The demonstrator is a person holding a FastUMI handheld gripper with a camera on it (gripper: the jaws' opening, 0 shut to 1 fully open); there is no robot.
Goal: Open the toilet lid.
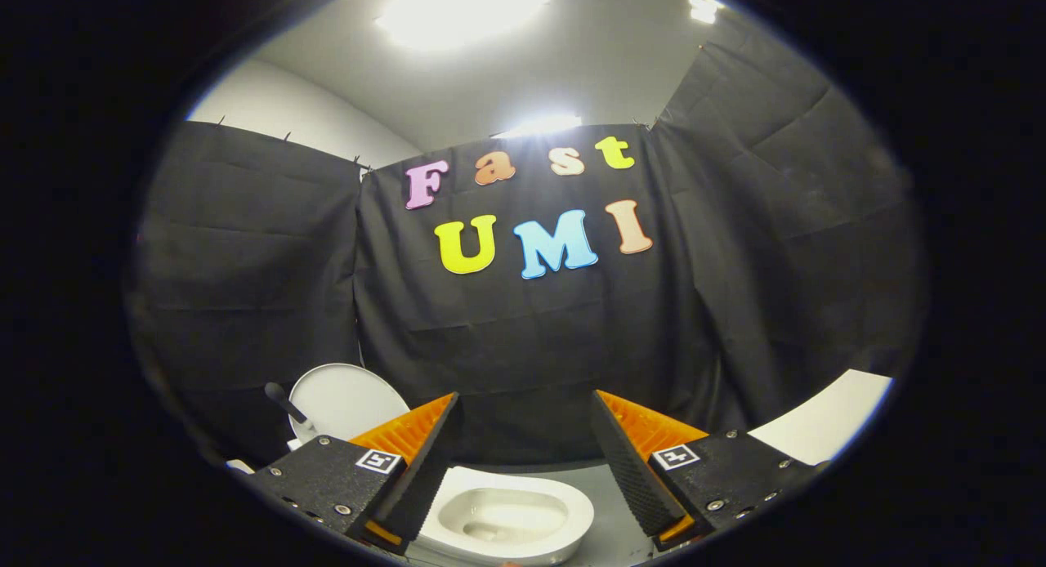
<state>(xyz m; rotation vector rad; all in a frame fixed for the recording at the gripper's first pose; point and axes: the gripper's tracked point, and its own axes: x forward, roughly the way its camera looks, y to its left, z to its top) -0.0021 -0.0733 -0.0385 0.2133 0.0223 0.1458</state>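
A small white toilet (502,518) sits low on the grey floor, its bowl showing between my two fingers and below them. The bowl is uncovered and its hollow is in plain sight. A round white lid (343,399) stands upright to the left of the bowl, partly behind my left finger (409,444). A short dark stick (283,401) pokes out beside the lid. My gripper (525,395) is open, the fingers spread wide with nothing between them, held above and in front of the bowl.
Black cloth walls close the booth behind and on both sides of the toilet. A white flat surface (825,420) juts in beyond my right finger. Grey floor (609,502) lies around the bowl.
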